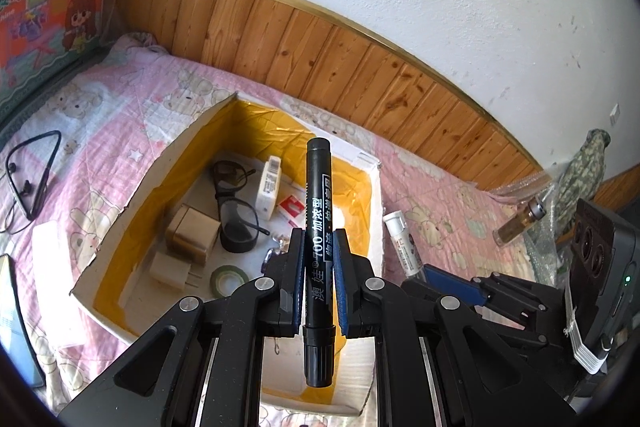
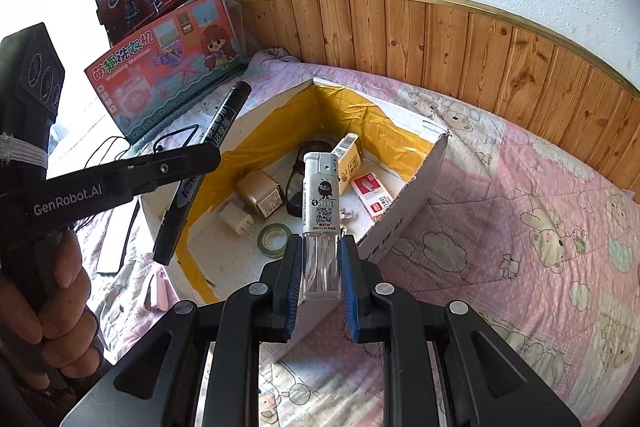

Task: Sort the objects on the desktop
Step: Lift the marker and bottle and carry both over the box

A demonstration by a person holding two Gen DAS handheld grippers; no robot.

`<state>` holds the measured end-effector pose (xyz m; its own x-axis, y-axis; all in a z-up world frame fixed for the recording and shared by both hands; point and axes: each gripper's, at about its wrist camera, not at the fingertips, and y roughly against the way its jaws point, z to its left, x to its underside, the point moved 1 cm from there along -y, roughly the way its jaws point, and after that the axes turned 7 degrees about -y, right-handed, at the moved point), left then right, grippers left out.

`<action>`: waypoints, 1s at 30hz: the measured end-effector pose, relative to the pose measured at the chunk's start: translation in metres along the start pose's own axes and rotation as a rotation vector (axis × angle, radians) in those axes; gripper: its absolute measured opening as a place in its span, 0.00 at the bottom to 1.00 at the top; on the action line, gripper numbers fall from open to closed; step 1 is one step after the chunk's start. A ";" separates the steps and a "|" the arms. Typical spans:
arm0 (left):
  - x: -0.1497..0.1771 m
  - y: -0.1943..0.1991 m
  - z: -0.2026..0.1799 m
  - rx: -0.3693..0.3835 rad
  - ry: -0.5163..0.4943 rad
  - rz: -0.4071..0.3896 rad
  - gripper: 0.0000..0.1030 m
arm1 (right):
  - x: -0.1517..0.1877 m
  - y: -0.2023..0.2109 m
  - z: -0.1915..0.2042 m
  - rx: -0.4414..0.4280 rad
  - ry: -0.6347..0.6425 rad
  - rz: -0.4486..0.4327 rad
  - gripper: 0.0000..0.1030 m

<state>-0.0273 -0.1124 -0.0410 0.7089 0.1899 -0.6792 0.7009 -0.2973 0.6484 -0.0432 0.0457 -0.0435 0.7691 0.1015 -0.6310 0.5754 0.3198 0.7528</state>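
My left gripper (image 1: 319,235) is shut on a black marker pen (image 1: 318,195), which points forward above the open white box (image 1: 132,195) lined with yellow tape. My right gripper (image 2: 322,241) is shut on a lighter (image 2: 321,195) with a white label and a clear body, held upright over the box's near corner (image 2: 404,223). In the right wrist view the left gripper (image 2: 208,155) comes in from the left with the marker (image 2: 218,131) slanting across it. In the left wrist view the right gripper (image 1: 452,283) and its lighter (image 1: 402,247) sit just right of the box.
Inside the box lie glasses (image 1: 236,207), a small white carton (image 1: 269,187), a red-and-white packet (image 2: 372,193), a brown cube box (image 1: 192,235), a white plug (image 1: 170,269) and a green tape roll (image 2: 274,237). A neckband earphone (image 1: 32,179), an amber bottle (image 1: 520,223) and toy boxes (image 2: 168,67) surround it on the pink quilt.
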 end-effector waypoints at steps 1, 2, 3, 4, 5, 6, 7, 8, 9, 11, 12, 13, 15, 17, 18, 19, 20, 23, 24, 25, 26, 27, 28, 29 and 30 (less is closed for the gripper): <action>0.000 -0.003 0.001 -0.002 0.004 0.006 0.12 | -0.002 -0.003 0.000 0.001 0.000 0.002 0.20; 0.001 -0.006 0.002 -0.004 0.008 0.012 0.12 | -0.005 -0.006 0.001 0.003 0.002 0.003 0.20; 0.001 -0.009 0.003 -0.004 0.013 0.020 0.12 | -0.007 -0.008 0.002 0.002 0.002 0.006 0.20; 0.002 -0.011 0.005 -0.003 0.019 0.027 0.12 | -0.009 -0.011 0.003 0.001 0.002 0.009 0.20; 0.003 -0.014 0.006 -0.001 0.025 0.034 0.12 | -0.011 -0.014 0.004 0.003 0.004 0.012 0.20; 0.003 -0.017 0.007 0.001 0.030 0.042 0.12 | -0.013 -0.016 0.004 0.006 0.008 0.015 0.20; 0.004 -0.019 0.008 0.002 0.035 0.048 0.12 | -0.015 -0.019 0.005 0.009 0.011 0.017 0.20; 0.005 -0.022 0.009 0.001 0.040 0.056 0.12 | -0.017 -0.021 0.005 0.011 0.013 0.021 0.20; 0.005 -0.024 0.010 0.001 0.044 0.061 0.12 | -0.019 -0.024 0.006 0.014 0.017 0.025 0.20; 0.007 -0.027 0.011 -0.004 0.047 0.073 0.12 | -0.022 -0.030 0.007 0.021 0.022 0.032 0.20; 0.008 -0.029 0.012 -0.008 0.047 0.078 0.12 | -0.024 -0.033 0.007 0.024 0.024 0.035 0.20; 0.009 -0.031 0.012 -0.012 0.048 0.085 0.12 | -0.026 -0.036 0.006 0.028 0.027 0.039 0.20; 0.011 -0.033 0.013 -0.024 0.052 0.094 0.12 | -0.030 -0.042 0.006 0.034 0.031 0.048 0.20; 0.012 -0.035 0.015 -0.036 0.058 0.102 0.12 | -0.033 -0.048 0.007 0.043 0.039 0.056 0.20; 0.014 -0.037 0.016 -0.038 0.064 0.108 0.12 | -0.034 -0.051 0.008 0.047 0.045 0.061 0.20; 0.014 -0.039 0.017 -0.041 0.065 0.115 0.12 | -0.035 -0.055 0.008 0.052 0.050 0.066 0.20; 0.015 -0.041 0.017 -0.045 0.065 0.121 0.12 | -0.035 -0.058 0.009 0.058 0.056 0.073 0.20; 0.018 -0.047 0.016 -0.042 0.069 0.139 0.12 | -0.038 -0.069 0.012 0.074 0.080 0.091 0.20; 0.019 -0.049 0.016 -0.041 0.071 0.144 0.12 | -0.039 -0.072 0.012 0.080 0.087 0.097 0.20; 0.020 -0.051 0.016 -0.040 0.073 0.149 0.12 | -0.039 -0.075 0.013 0.085 0.094 0.102 0.20; 0.020 -0.052 0.016 -0.036 0.081 0.155 0.12 | -0.040 -0.078 0.013 0.092 0.101 0.107 0.20; 0.021 -0.054 0.017 -0.033 0.088 0.160 0.12 | -0.041 -0.080 0.013 0.099 0.108 0.112 0.20; 0.022 -0.056 0.017 -0.030 0.093 0.166 0.12 | -0.042 -0.083 0.012 0.106 0.114 0.117 0.20; 0.023 -0.057 0.017 -0.028 0.098 0.171 0.12 | -0.043 -0.085 0.012 0.113 0.120 0.122 0.20; 0.023 -0.059 0.017 -0.025 0.104 0.176 0.12 | -0.044 -0.087 0.011 0.120 0.128 0.127 0.20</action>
<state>-0.0536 -0.1062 -0.1009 0.8239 0.2328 -0.5167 0.5665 -0.3115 0.7629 -0.1242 0.0026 -0.0791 0.8004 0.2548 -0.5426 0.5109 0.1835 0.8398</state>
